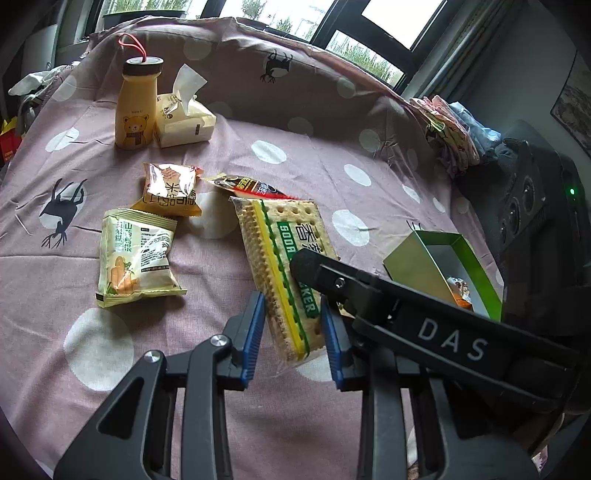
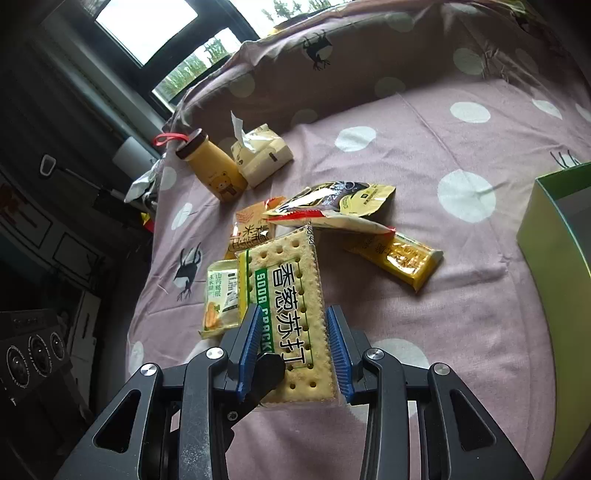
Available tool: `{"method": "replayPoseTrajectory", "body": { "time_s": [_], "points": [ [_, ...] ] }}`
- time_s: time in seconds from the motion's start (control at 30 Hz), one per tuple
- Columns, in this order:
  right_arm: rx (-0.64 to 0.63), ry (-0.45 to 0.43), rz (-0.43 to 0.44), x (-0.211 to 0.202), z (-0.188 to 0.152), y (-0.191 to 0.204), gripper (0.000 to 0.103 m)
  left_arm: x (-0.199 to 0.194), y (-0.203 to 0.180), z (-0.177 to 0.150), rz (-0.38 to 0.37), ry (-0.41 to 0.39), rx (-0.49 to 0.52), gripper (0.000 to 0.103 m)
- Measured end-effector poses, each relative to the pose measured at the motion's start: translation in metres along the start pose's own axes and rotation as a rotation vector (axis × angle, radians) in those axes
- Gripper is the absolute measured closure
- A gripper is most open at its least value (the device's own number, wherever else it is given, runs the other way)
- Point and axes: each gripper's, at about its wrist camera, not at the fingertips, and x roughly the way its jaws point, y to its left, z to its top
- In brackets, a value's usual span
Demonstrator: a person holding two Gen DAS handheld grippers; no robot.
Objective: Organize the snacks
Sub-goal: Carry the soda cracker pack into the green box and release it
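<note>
Both my grippers pinched the cracker pack (image 2: 291, 314) at once: the right gripper (image 2: 291, 350) across its near end, the left gripper (image 1: 293, 332) too. Its long side pointed away from me. The green box (image 1: 443, 254) waited farther off, at right.

Everything's laid out on a bed with a dusty-pink polka-dot sheet (image 1: 295, 129) with little black deer prints. Dark-framed windows (image 1: 369, 22) behind it let in flat daylight, greenery outside, and the room edges stay pretty dim.
</note>
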Motion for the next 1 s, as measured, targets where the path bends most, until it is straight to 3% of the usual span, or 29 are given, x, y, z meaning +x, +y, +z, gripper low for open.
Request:
{"method": "replayPoseTrajectory", "body": {
  "time_s": [0.53, 1.0],
  "points": [
    [-0.04, -0.125, -0.012, -0.038, 0.0, 0.015, 0.064, -0.026, -0.016, 0.0, -0.052, -0.104, 0.055, 0.074],
    [-0.055, -0.182, -0.022, -0.056, -0.002, 0.02, 0.064, -0.038, -0.024, 0.001, -0.08, -0.144, 0.073, 0.074]
  ]
}}
